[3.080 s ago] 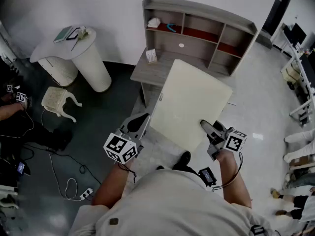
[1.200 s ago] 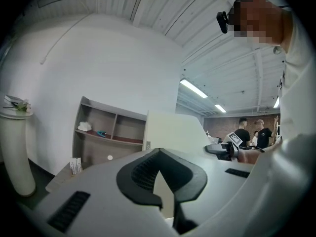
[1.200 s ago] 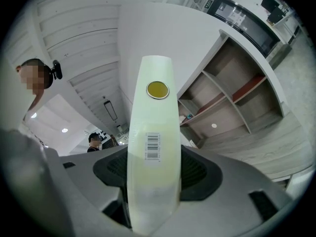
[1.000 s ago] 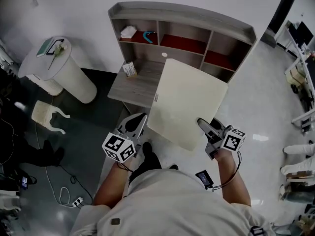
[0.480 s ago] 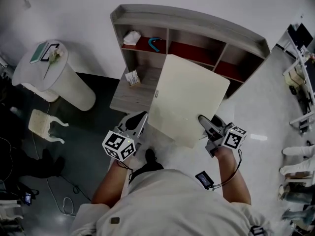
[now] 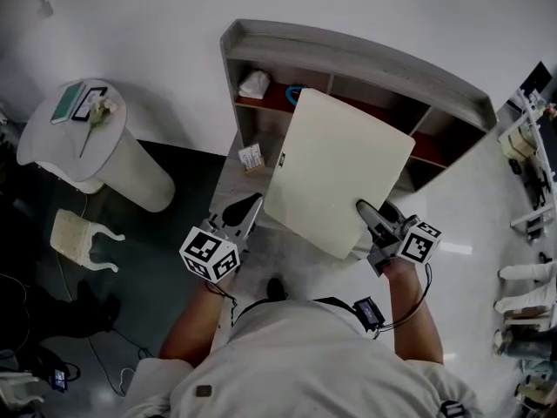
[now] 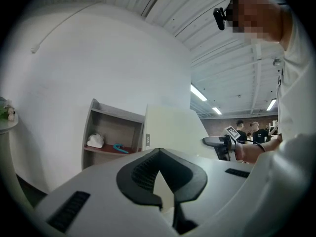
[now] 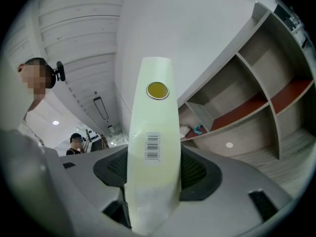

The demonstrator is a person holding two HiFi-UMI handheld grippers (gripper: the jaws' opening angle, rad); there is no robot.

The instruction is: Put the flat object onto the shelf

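Fingers (image 8: 195, 172) of the right gripper (image 8: 152, 159) stand wide apart and clamp the near edge of the flat board (image 6: 339, 172). The barcoded edge fills the gap between the pads.

On the left gripper (image 7: 158, 152) the fingers are drawn together at the tips, with nothing clamped between them. In the head view the tips sit at the board's lower left edge, apparently steadying it. Contact cannot be confirmed.

The board is held in the air, tilted, above the grey counter (image 6: 233, 181). Its far edge overlaps the open compartments of the shelf unit (image 6: 348, 55) in the head view. A white cloth (image 6: 254, 84) and a teal item (image 6: 294, 89) occupy the left compartments. A small card (image 6: 251, 157) stands on the counter beside the board.

Assessment: pickup and carry are done and the board has been brought up to the shelf unit. Placement is outstanding. The board rests on no shelf surface, and which level it is meant for cannot be told. It has yet to be set down and the right grip released.
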